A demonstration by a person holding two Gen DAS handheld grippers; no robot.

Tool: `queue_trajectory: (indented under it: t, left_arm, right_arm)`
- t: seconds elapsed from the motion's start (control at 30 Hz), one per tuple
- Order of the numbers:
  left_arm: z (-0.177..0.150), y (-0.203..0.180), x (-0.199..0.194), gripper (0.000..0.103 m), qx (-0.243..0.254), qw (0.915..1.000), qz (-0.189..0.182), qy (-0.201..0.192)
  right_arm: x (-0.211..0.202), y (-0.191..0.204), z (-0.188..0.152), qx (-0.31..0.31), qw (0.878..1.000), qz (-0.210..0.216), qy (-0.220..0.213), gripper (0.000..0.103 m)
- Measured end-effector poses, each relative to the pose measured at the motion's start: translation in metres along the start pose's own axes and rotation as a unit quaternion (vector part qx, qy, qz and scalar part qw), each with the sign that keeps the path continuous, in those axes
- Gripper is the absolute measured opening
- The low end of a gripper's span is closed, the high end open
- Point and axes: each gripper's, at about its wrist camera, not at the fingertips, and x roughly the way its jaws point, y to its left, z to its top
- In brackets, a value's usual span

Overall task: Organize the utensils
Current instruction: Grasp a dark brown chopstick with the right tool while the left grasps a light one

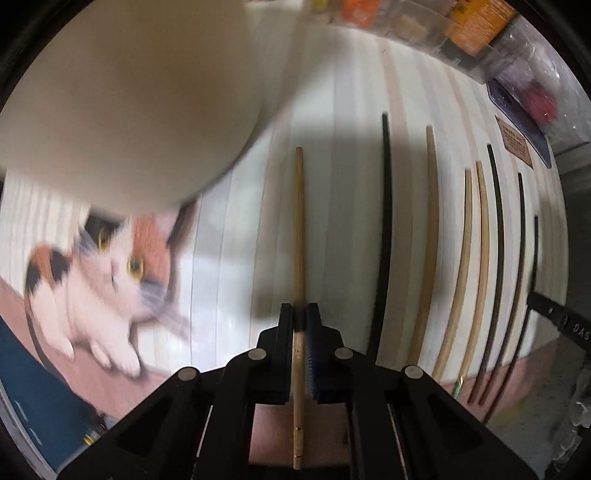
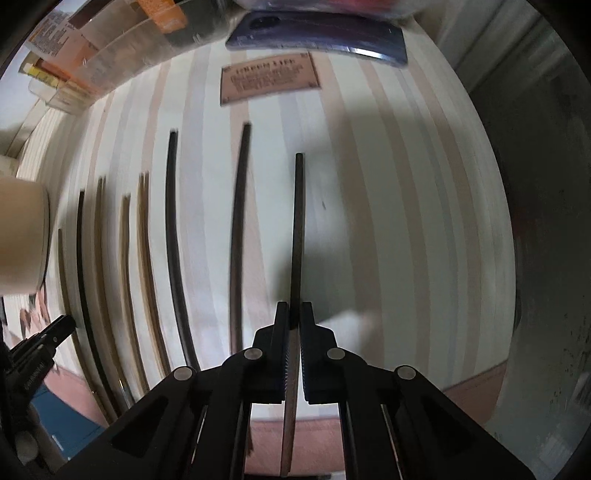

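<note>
Chopsticks lie in a row on a striped placemat point(image 1: 340, 155). My left gripper point(image 1: 299, 321) points down and is shut on a light wooden chopstick point(image 1: 298, 236) that runs between its pads. To its right lie a black chopstick point(image 1: 384, 229), another light one point(image 1: 428, 236) and several more. In the right wrist view my right gripper point(image 2: 294, 317) is shut on a dark brown chopstick point(image 2: 297, 229), the rightmost of the row. Left of it lie a dark chopstick point(image 2: 239, 229) and a black one point(image 2: 173, 229). The left gripper's tip point(image 2: 59, 328) shows at the left edge.
A large cream cup point(image 1: 129, 103) stands at the mat's left, close to my left gripper. A cat picture point(image 1: 110, 288) is printed on the mat. Packets point(image 1: 476, 26) and a dark blue phone point(image 2: 317, 37) lie along the far edge. A brown label point(image 2: 269, 79) sits on the mat.
</note>
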Motion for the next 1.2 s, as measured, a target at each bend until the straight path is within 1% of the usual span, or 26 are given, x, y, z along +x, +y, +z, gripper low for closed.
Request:
queue_trajectory:
  t: [0.1,0.2,0.27,0.37,0.4,0.5,0.57,0.7,0.77,0.83,0.9,1.0,1.07,1.2]
  left_arm:
    - [-0.010,0.008,0.001,0.004,-0.009,0.9996,-0.022,0.011]
    - [-0.013,0.013,-0.001,0.006,-0.003,0.9996,-0.026,0.010]
    - [-0.011,0.010,0.000,0.009,0.010,0.9997,-0.017,0.012]
    - [-0.002,-0.003,0.003,0.009,0.032,0.9994,0.002,0.011]
    - [0.005,-0.011,0.003,0.009,0.035,0.9993,0.006,0.010]
    - [0.008,-0.019,0.003,0.009,0.040,0.9990,0.020,0.004]
    - [0.010,-0.021,0.005,0.009,0.045,0.9987,0.026,0.002]
    - [0.012,-0.030,0.004,0.009,0.046,0.9986,0.027,0.001]
    - [0.009,-0.029,0.005,0.009,0.047,0.9985,0.026,0.001]
    - [0.006,-0.024,0.003,0.009,0.048,0.9985,0.025,0.002]
    - [0.006,-0.022,0.003,0.009,0.050,0.9985,0.025,0.001]
    - [0.005,-0.020,0.003,0.009,0.050,0.9985,0.024,-0.001]
    - [0.004,-0.021,0.003,0.009,0.053,0.9983,0.025,-0.002]
    - [0.004,-0.023,0.003,0.009,0.058,0.9980,0.027,-0.001]
  right_arm:
    - [0.002,-0.007,-0.014,-0.002,1.000,0.007,0.013,0.005]
    - [0.003,-0.010,-0.020,-0.005,1.000,0.009,0.018,0.005]
    - [0.004,-0.008,-0.020,-0.011,1.000,0.005,0.020,0.005]
    - [0.006,-0.004,-0.019,-0.016,0.999,-0.006,0.029,0.006]
    - [0.007,-0.001,-0.017,-0.019,0.999,-0.010,0.032,0.006]
    - [0.011,0.006,-0.020,-0.030,0.998,-0.017,0.048,0.007]
    - [0.013,0.016,-0.022,-0.036,0.998,-0.019,0.049,0.007]
    - [0.012,0.026,-0.024,-0.033,0.998,-0.028,0.038,0.006]
    - [0.008,0.029,-0.026,-0.038,0.998,-0.032,0.023,0.006]
    - [0.008,0.041,-0.023,-0.045,0.998,-0.035,0.019,0.006]
    - [0.009,0.050,-0.025,-0.057,0.997,-0.042,0.027,0.006]
    - [0.008,0.056,-0.037,-0.065,0.996,-0.046,0.045,0.006]
    - [0.010,0.057,-0.048,-0.073,0.994,-0.059,0.054,0.008]
    - [0.010,0.053,-0.055,-0.062,0.995,-0.046,0.055,0.009]
